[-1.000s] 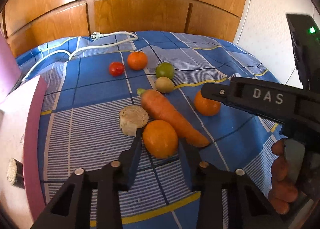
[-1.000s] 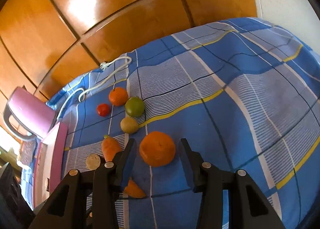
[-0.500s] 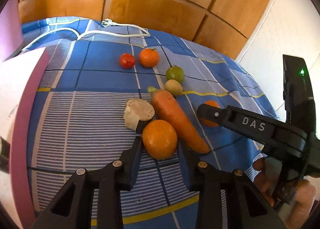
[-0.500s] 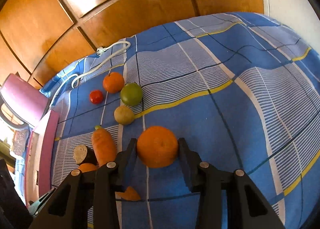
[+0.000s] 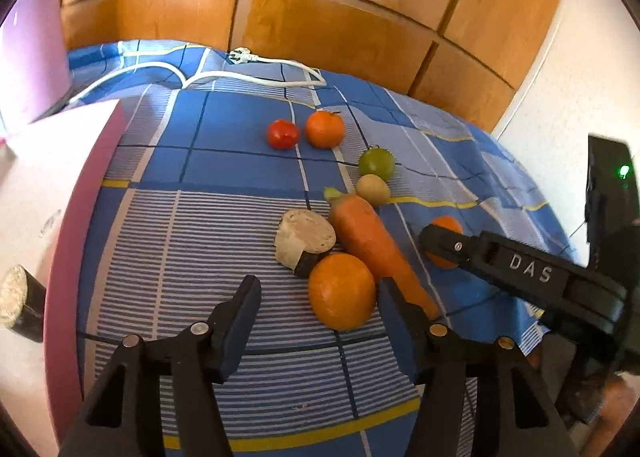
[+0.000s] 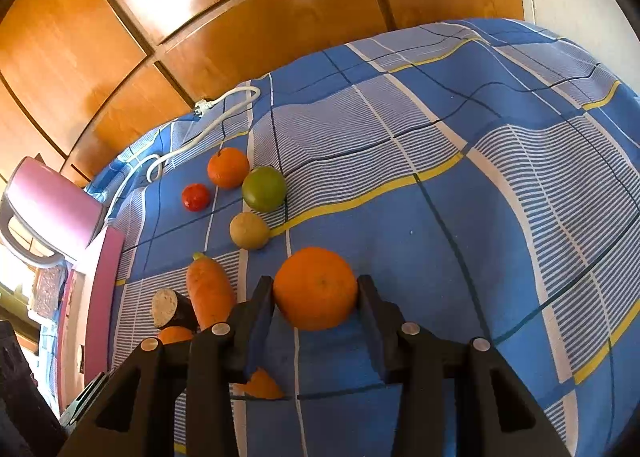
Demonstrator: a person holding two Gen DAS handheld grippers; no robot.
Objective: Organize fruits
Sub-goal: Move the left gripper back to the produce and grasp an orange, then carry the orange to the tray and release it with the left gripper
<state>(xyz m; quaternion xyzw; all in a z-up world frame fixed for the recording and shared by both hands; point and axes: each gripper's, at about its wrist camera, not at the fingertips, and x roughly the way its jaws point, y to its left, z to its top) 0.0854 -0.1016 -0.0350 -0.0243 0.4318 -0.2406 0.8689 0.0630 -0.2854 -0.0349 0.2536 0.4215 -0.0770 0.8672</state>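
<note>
Spread over the bed is a soft cotton cloth (image 5: pixel 248 173), blue with pale fine-striped panels and thin yellow lines, lying in slight wrinkles.

Low in the left wrist view, the left gripper (image 5: pixel 318 299) has its black, wedge-shaped jaws opening. A glossy, dimpled orange (image 5: pixel 342 291) sits between them; the right-hand pad is just at its skin, the left-hand pad stands clear, so the fruit is released on the cloth. Touching it above are a long tapered carrot (image 5: pixel 370 243) with a matte skin, and a stubby cut root piece (image 5: pixel 306 241) with a pale, rough face and dark rind.

At the bottom centre of the right wrist view, the right gripper (image 6: pixel 316 297) is clenched on a second round orange (image 6: pixel 315 288), both flat pads pressing its sides.

Toward the upper left of that view sit a smooth yellowish round fruit (image 6: pixel 249 230), a shiny green one (image 6: pixel 264 188), a small red tomato (image 6: pixel 195 197) and a mandarin (image 6: pixel 228 167) with a stalk. Beyond them a white rubbery cable (image 6: pixel 192 137) ends in a plug, before polished wooden panels (image 6: pixel 240 29).

At the left edge of the left wrist view is a pink-rimmed box (image 5: pixel 80 193).
</note>
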